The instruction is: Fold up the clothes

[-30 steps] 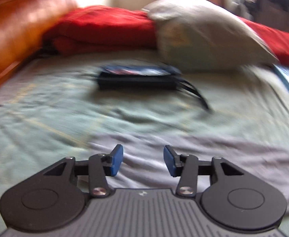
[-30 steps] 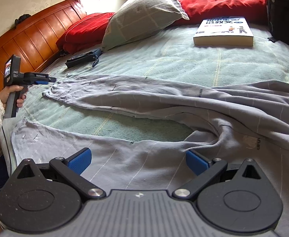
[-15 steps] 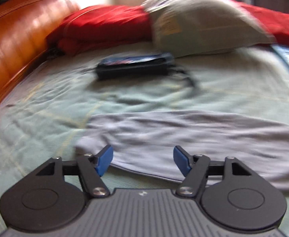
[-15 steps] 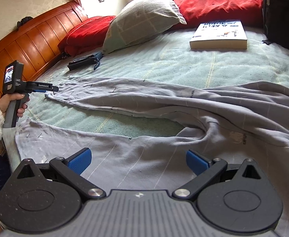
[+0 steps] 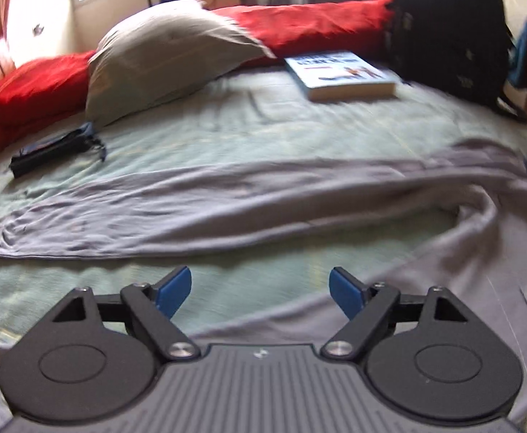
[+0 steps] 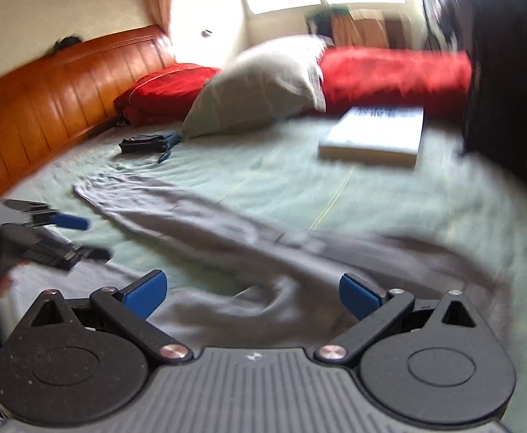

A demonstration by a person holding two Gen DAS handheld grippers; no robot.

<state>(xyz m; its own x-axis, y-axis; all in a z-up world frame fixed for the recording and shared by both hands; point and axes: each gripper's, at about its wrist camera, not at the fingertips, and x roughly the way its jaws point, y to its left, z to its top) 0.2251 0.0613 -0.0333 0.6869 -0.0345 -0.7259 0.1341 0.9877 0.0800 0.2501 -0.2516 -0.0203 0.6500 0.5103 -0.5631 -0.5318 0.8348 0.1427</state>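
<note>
Nearest the cameras, the left claw (image 5: 259, 290) and right claw (image 6: 252, 294) both gape wide, holding nothing. Since half a second ago the left claw has swung from the far leg's hem to face along the trousers (image 5: 227, 198), likely lining up a grab. Beyond, the grey trousers lie unfolded and creased on the bed (image 5: 227, 133), legs splayed apart.
</note>
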